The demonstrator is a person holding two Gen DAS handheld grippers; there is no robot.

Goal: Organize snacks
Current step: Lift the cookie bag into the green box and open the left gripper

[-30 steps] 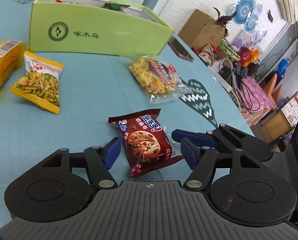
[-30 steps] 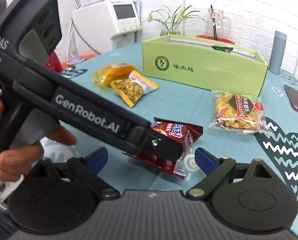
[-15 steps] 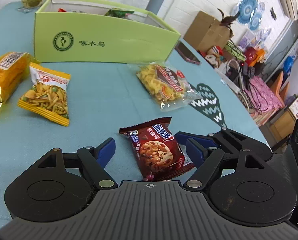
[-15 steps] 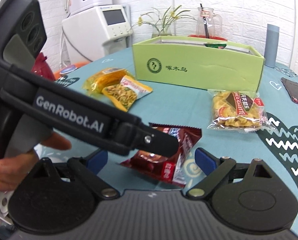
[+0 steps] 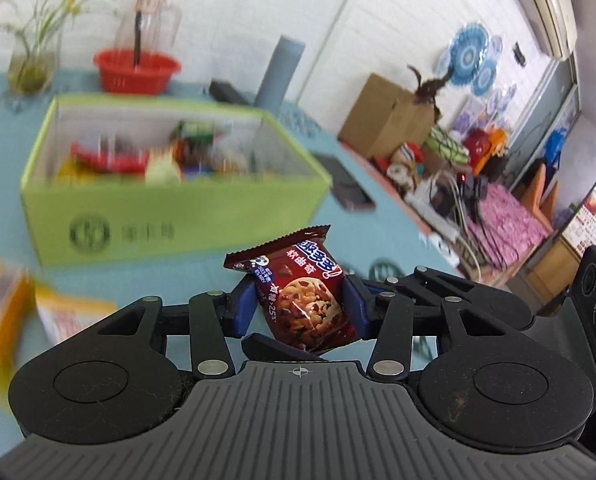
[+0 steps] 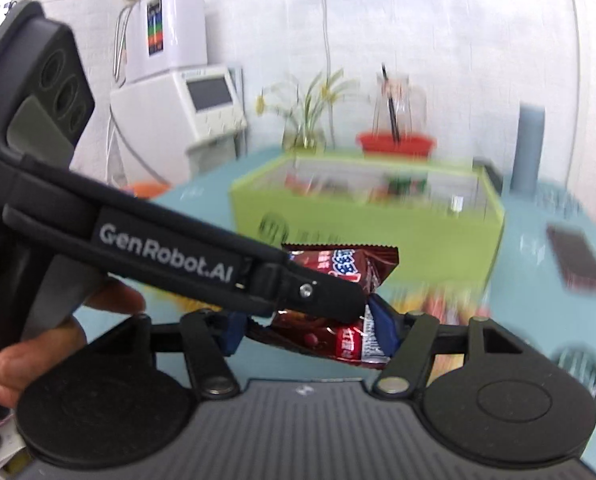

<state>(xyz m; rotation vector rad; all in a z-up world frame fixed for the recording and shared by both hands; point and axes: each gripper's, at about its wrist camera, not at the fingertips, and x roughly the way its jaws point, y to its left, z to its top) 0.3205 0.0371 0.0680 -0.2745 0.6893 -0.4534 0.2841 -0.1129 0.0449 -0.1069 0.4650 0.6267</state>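
Observation:
My left gripper [image 5: 299,306] is shut on a dark red cookie packet [image 5: 301,296] and holds it up above the teal table, short of the green box [image 5: 170,212]. In the right wrist view the same packet [image 6: 337,280] sits between my right gripper's [image 6: 309,330] blue pads, which press its lower end, so both grippers hold it. The left gripper's black body [image 6: 166,252] crosses that view. The open box holds several snack packs, blurred.
Orange and yellow snack bags [image 5: 14,308] lie blurred on the table at the left. A phone [image 5: 347,188] lies right of the box. A red basket [image 5: 136,70], a glass jug, a plant vase and a grey cylinder [image 5: 280,72] stand behind the box.
Both grippers closed on the cookie packet and lifted it off the table toward the green box. The views tilted up and now look into the box.

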